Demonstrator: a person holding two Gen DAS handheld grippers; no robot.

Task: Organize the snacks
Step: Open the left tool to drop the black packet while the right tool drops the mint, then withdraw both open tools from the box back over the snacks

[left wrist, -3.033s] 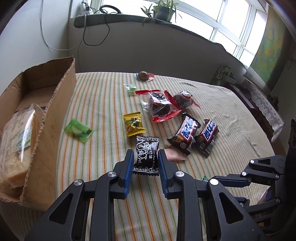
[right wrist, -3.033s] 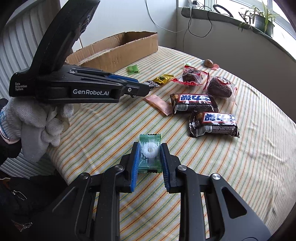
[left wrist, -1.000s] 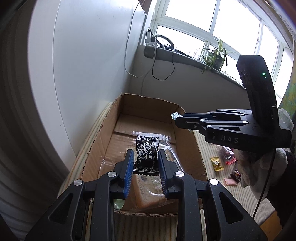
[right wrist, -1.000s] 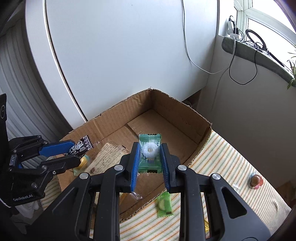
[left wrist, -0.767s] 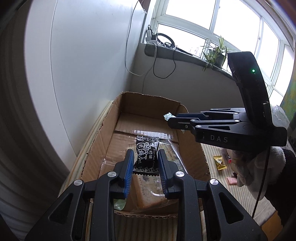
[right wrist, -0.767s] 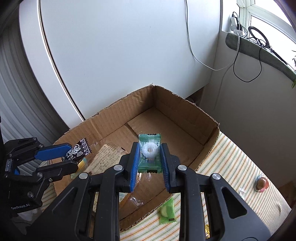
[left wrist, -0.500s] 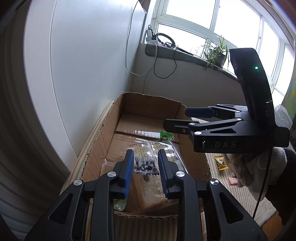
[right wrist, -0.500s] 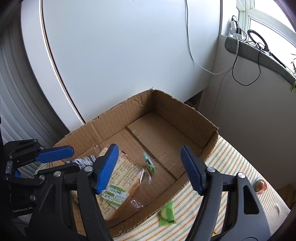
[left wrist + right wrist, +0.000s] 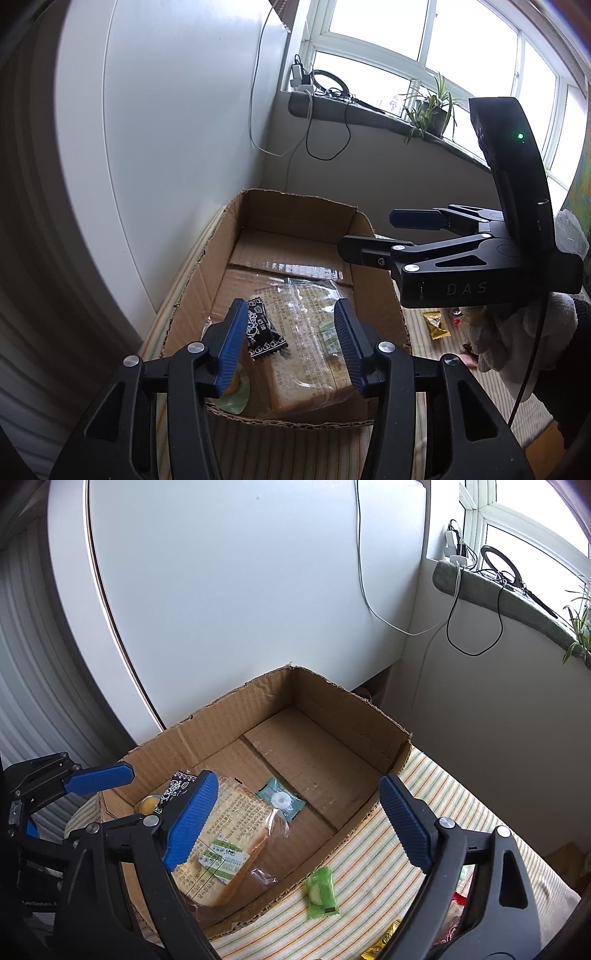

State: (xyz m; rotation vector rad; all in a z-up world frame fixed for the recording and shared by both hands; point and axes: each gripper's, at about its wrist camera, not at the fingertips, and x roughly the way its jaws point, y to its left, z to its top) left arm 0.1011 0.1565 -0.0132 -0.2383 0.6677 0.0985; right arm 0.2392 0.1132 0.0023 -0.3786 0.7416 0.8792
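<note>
**Both claws empty over the box; more snacks wait on the table**

The open brown cardboard box sits at the edge of the striped tablecloth, against the white wall. Inside it lies a large clear-wrapped pack of biscuit-coloured slabs, taking up the near end of the floor. Resting on that pack is the black sachet with white printed pattern, and on the bare cardboard floor just beside the pack lies the teal wrapper with a white ring sweet. A small round yellow item shows in the box corner; what it is cannot be told.

The left gripper hangs above the box with its blue pads spread wide and nothing between them. The right gripper is likewise spread wide and empty, also over the box.

By the look of it, the drop-off step is finished for these two pieces. The light green wrapped sweet lies on the cloth just outside the box's near wall, and a yellow wrapper lies further out. The next move probably calls for lifting clear of the box walls, swinging back to the table and lining the pads up either side of one such packet.
</note>
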